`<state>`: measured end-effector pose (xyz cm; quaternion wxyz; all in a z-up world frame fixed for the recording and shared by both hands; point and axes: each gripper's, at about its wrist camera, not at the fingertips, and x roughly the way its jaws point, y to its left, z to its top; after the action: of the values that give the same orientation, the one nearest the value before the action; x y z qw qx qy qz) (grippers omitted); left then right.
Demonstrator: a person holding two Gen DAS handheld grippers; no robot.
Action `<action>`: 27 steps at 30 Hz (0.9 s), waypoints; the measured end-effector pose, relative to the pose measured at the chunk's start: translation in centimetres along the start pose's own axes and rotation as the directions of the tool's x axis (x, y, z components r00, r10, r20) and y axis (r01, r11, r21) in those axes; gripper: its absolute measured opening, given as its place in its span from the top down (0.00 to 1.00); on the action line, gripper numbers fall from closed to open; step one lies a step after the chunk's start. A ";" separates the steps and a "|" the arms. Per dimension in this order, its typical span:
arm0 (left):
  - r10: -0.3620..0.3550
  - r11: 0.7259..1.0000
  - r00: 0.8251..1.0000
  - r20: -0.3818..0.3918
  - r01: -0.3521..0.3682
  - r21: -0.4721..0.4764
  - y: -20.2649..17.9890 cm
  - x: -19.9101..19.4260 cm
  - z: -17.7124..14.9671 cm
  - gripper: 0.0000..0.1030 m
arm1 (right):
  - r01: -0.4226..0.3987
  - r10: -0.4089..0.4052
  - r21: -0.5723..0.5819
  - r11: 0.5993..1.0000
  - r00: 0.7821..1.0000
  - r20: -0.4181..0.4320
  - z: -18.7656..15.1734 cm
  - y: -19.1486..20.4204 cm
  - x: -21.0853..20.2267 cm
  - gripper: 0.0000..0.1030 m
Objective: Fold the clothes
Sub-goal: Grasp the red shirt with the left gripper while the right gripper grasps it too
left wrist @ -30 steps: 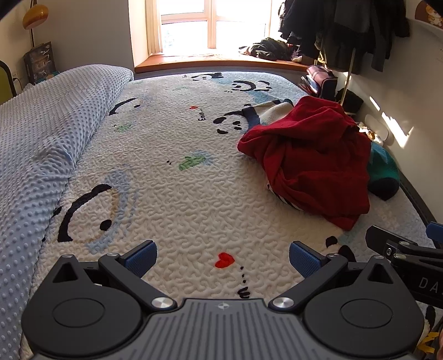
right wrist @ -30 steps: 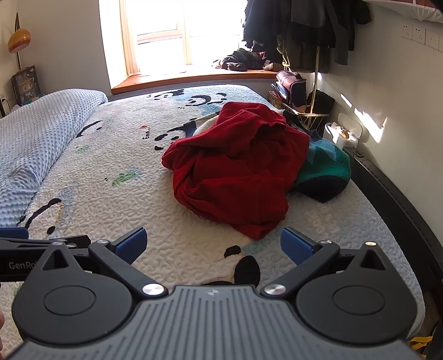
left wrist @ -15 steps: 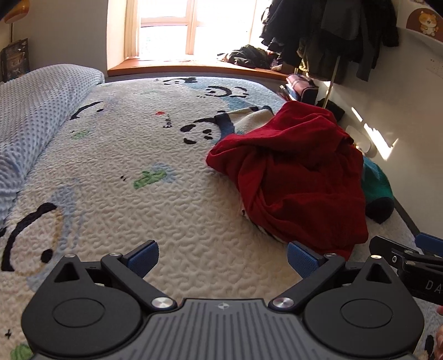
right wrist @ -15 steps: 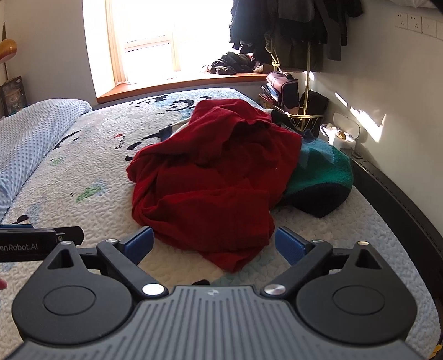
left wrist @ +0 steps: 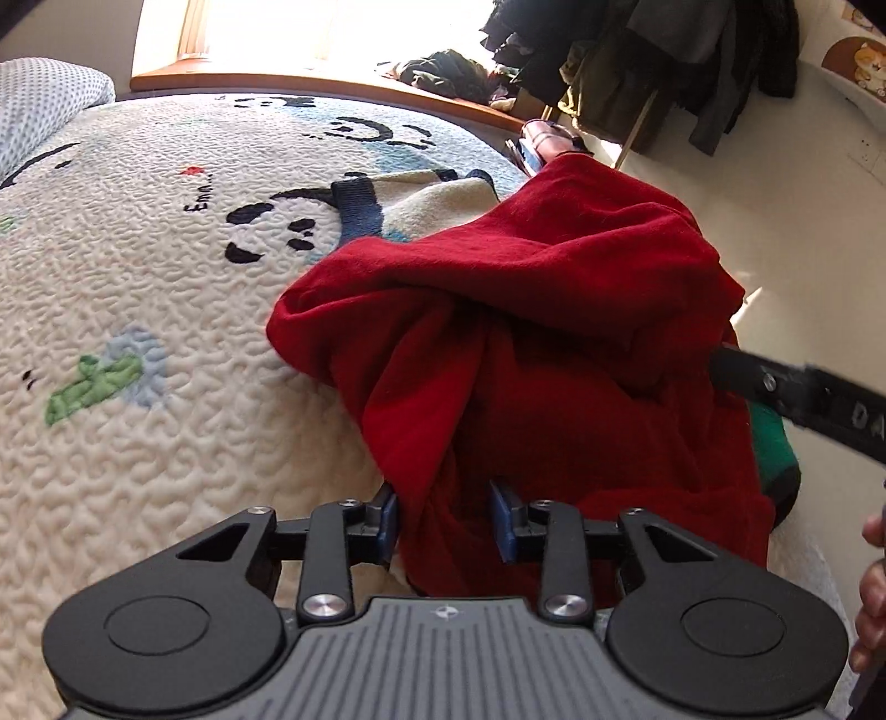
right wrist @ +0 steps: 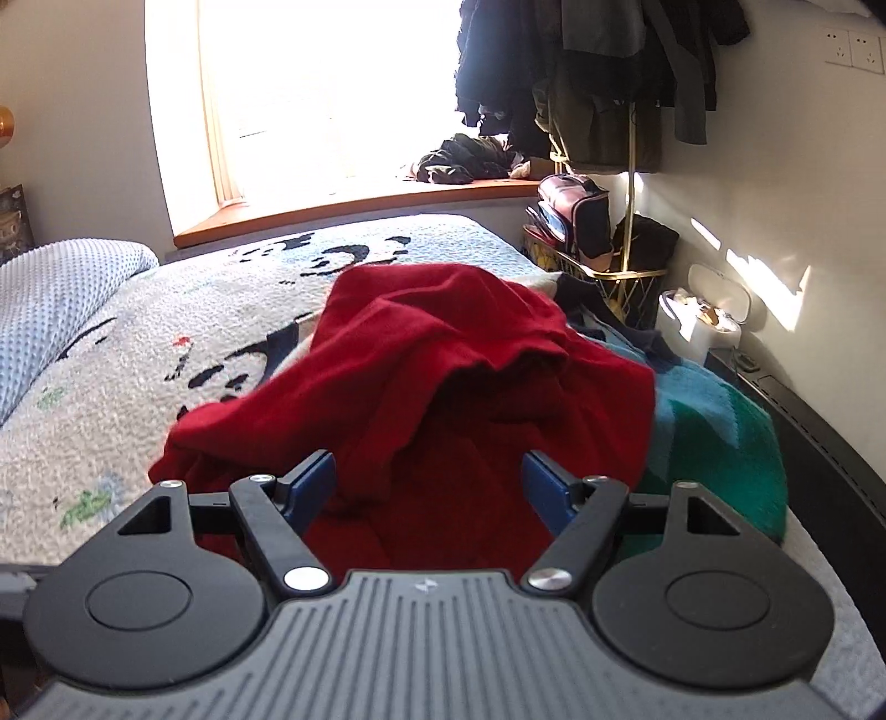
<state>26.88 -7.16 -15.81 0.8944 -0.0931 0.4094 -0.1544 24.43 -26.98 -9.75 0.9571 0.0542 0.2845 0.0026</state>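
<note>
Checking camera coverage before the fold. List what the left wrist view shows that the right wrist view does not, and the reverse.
Only the left wrist view: the left gripper, jaws closing around a fold of the red garment, and the "Emm" lettering on the quilt.

Only the right wrist view: the right gripper, jaws closing with red cloth between them, the wall sockets, the gold wire basket.

Both: red garment, panda quilt, green garment, window sill.

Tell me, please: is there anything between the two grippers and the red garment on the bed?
Nothing visible. The red garment already lies between the closing jaws of the left gripper, and folds of it sit between the closing jaws of the right gripper. Only the green cloth lies beside it, not in the way.
</note>
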 end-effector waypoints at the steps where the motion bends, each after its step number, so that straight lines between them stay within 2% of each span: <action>1: -0.008 1.000 1.000 0.004 0.008 0.004 -0.1 0.3 0.1 0.77 | -0.009 0.009 0.003 1.000 1.000 -0.005 0.5 0.3 0.9 0.29; 3: -0.024 1.000 1.000 0.018 0.023 0.008 -0.1 0.7 0.3 0.84 | -0.050 0.050 0.021 0.999 0.998 -0.030 1.3 0.6 2.3 0.53; 4: -0.033 0.999 0.999 0.026 0.032 0.005 0.0 0.7 0.2 0.85 | -0.057 0.058 0.022 0.998 0.997 -0.050 1.6 0.9 2.9 0.79; 5: -0.041 0.999 0.999 0.036 0.040 0.008 0.1 0.6 0.1 0.86 | -0.043 0.044 0.023 0.999 0.997 -0.067 1.7 1.2 3.3 0.86; 7: -0.040 0.999 0.998 0.054 0.039 0.027 0.4 0.2 -0.3 0.88 | -0.066 0.068 0.036 0.997 0.996 -0.064 1.8 1.4 3.2 0.93; 10: -0.018 1.000 0.996 0.092 0.016 0.024 1.1 -1.8 -0.7 0.91 | -0.121 0.124 0.069 0.990 0.991 -0.042 2.0 1.5 1.3 0.94; 14: 0.021 1.000 0.991 0.135 -0.023 0.012 3.2 -5.5 -1.1 0.91 | -0.179 0.181 0.047 0.983 0.983 -0.025 2.0 2.0 -2.7 0.94; 19: 0.091 0.996 0.982 0.164 -0.092 0.001 7.6 -14.2 -3.4 0.91 | -0.279 0.279 -0.015 0.960 0.960 -0.034 1.6 5.2 -10.2 0.94; 23: 0.143 0.990 0.969 0.201 -0.142 -0.018 11.8 -25.3 -6.8 0.91 | -0.430 0.430 -0.017 0.903 0.903 -0.025 1.3 8.4 -18.8 0.94; 27: 0.147 0.987 0.951 0.272 -0.159 0.025 14.0 -40.0 -9.7 0.91 | -0.571 0.572 -0.048 0.820 0.820 0.016 2.6 10.3 -29.1 0.94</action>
<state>-2.37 19.59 1.94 0.9529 -0.0605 0.2862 -0.0799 1.72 -18.07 9.39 0.9174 0.1173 0.2409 0.2941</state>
